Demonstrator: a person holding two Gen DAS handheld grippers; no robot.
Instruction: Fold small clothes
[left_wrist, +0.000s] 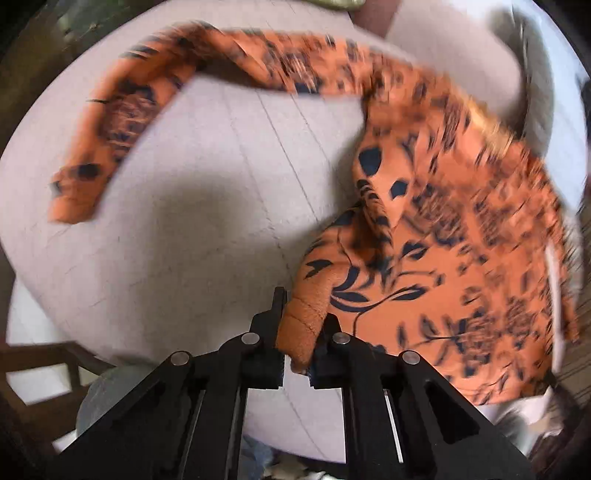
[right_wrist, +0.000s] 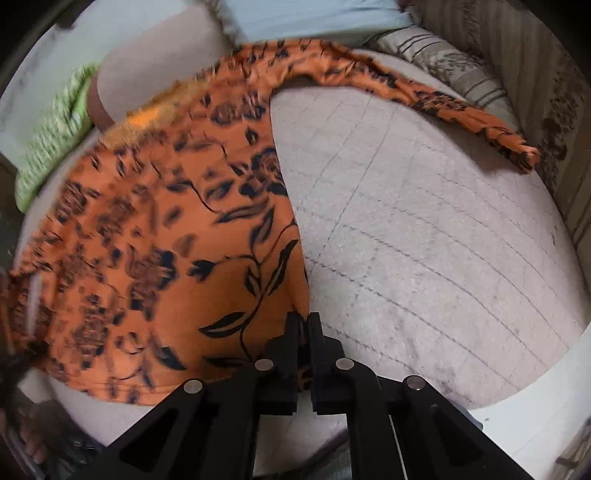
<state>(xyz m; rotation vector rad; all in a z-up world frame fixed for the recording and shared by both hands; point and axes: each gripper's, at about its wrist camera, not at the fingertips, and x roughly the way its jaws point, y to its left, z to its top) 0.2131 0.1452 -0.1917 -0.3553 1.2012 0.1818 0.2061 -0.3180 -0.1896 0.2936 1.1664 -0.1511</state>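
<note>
- Folding of the orange floral garment (left_wrist: 461, 236) is judged to be in hand; most of it is held up above the pale quilted surface (left_wrist: 207, 206), which looks like a bed or cushion, though which one cannot be told.
- The left tool (left_wrist: 298, 332) is seen pinching a thick rolled hem of the garment between its fingers, with the cloth bunched in the gap.
- The right tool (right_wrist: 303, 332) is pressed almost together on a thin edge of the same garment (right_wrist: 159, 236), with printed fabric showing between the fingers.
- A long sleeve (left_wrist: 110, 122) is seen trailing away across the quilted surface, and in the right wrist view its cuff (right_wrist: 517, 151) lies near a patterned pillow (right_wrist: 454, 70).
- Both views are blurred, so the cloth is judged to be in motion; the exact fold line cannot be read.
- For a clean fold, both pinches are best kept at one height and the edge between them kept taut, so that the body panel is laid down flat.
- The trailing sleeve is best brought inside the outline before the panel is lowered; otherwise it is likely to be trapped crooked.
- The bunched left grip may release unevenly, so a slow lowering is advised.
</note>
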